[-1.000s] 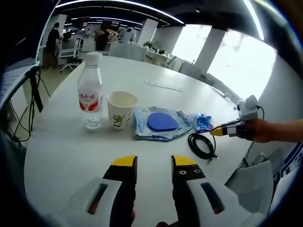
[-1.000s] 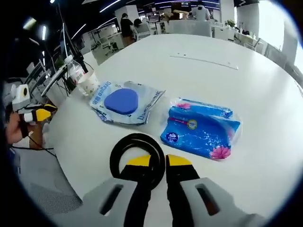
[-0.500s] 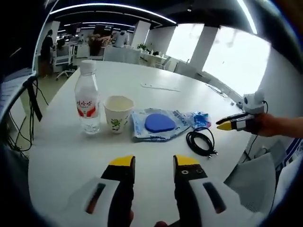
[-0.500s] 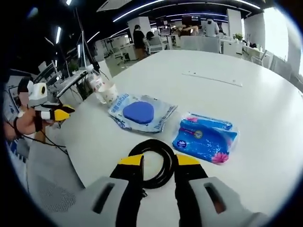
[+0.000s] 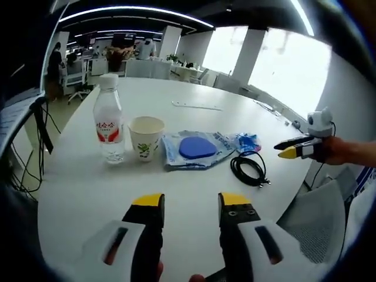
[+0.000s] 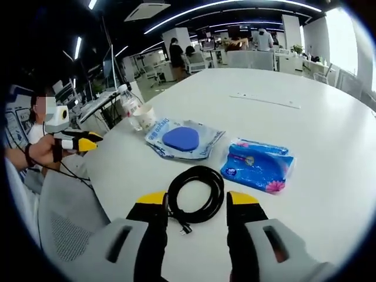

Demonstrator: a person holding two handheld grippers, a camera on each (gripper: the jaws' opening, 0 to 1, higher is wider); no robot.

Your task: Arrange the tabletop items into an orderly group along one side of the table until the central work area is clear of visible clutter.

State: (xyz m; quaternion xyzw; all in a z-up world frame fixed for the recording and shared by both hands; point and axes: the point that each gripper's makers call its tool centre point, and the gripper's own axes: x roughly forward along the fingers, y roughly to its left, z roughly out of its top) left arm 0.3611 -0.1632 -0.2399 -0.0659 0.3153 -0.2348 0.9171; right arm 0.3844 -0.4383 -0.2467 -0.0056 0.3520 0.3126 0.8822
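A white round table [image 6: 329,117] holds a coiled black cable [image 6: 197,194] lying just ahead of the right gripper [image 6: 198,202], whose jaws stand apart. Beside the cable lies a blue tissue pack [image 6: 257,166]. Farther off sit a clear bag with a blue pad [image 6: 183,140], a paper cup [image 6: 145,117] and what looks like a water bottle [image 6: 129,107]. The left gripper [image 6: 82,141] hovers off the table's edge.

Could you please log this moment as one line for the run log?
left gripper: open, empty | right gripper: open, above coiled cable | bottle, cup, pouch, tissue pack: one row
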